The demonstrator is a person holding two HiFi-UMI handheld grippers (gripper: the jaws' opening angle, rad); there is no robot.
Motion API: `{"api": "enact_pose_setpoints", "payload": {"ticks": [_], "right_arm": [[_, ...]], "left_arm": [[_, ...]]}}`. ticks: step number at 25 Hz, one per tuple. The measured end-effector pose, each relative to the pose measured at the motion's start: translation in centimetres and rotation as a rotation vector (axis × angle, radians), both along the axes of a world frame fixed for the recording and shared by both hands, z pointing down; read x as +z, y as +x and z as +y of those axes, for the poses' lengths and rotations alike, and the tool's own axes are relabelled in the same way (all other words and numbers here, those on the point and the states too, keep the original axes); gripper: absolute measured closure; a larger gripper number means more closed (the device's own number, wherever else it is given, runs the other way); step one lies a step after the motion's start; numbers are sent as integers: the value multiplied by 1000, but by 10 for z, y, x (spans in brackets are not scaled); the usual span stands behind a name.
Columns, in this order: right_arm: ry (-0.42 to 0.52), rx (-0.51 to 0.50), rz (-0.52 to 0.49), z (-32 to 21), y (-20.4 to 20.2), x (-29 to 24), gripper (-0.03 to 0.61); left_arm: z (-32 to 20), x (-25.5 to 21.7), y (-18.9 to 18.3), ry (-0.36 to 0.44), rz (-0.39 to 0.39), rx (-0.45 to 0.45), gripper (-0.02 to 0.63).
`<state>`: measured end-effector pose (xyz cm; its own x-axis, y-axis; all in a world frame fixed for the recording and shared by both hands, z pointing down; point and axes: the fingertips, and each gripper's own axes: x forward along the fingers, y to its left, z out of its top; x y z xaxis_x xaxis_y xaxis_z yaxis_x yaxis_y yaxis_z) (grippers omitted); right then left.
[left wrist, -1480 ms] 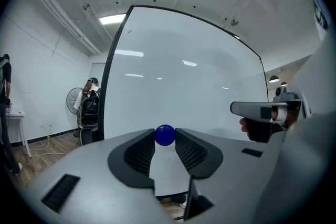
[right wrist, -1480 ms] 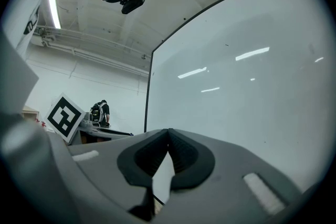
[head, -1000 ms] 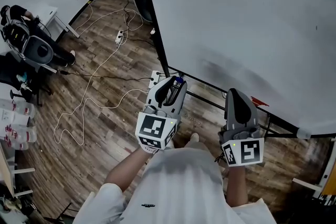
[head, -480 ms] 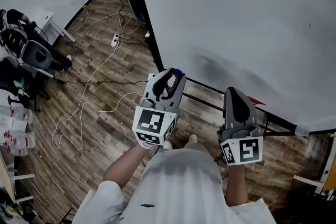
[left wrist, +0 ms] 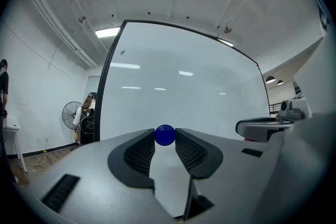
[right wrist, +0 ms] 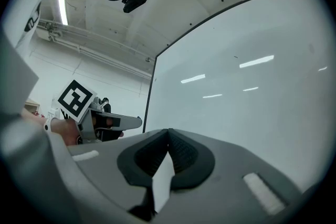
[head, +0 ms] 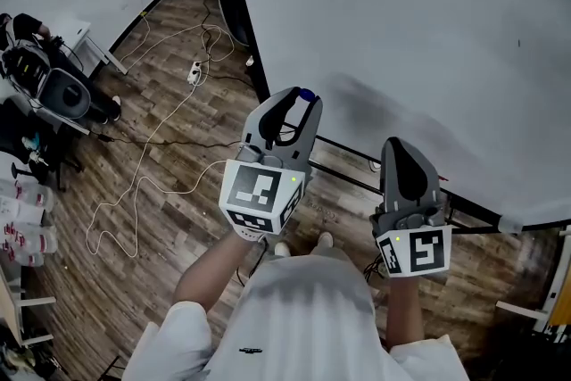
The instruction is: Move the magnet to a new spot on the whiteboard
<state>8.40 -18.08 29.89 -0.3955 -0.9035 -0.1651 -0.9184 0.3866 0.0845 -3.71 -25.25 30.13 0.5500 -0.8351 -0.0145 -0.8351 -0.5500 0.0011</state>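
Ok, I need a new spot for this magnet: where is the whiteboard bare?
Nearly all of the whiteboard is bare: the wide stretch beyond the blue magnet in the left gripper, from the black frame edge on the left, rightward and upward. Only the bottom edge is crowded, where the right gripper also sits.

Your left gripper (head: 302, 98) is left of your right gripper (head: 399, 149), both before the whiteboard (head: 401, 22). The magnet (left wrist: 165, 135) sits between your left fingers (left wrist: 137, 152), near the board's lower left corner. Cables (head: 161, 138) lie on the floor (head: 178, 219) to your left.
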Motion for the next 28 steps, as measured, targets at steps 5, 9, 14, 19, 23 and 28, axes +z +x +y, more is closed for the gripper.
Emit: {"api": "enact_pose_setpoints", "payload": {"ticks": [5,9,14,19,23,28], "right_arm": [[34,3,5,-4,3,-17,568],[65,2,17,-7,4,-33,568],[77,0,29,-10,4,-48,569],[80,4,23,-10,0,-59,568],[94,3,22,-8,-3,-69,569],[105,3,23,-7,-5,-73,569]], "left_arm": [[-6,-24,11,29,-11,31,491],[-15,-44,19,55,-11,48,491],[-21,-71,39,98,-15,76,491],[-37,-93,52,125,-3,78,491],[-47,-107,60,126,-6,73,490],[-56,-117,69,128,1,76,491]]}}
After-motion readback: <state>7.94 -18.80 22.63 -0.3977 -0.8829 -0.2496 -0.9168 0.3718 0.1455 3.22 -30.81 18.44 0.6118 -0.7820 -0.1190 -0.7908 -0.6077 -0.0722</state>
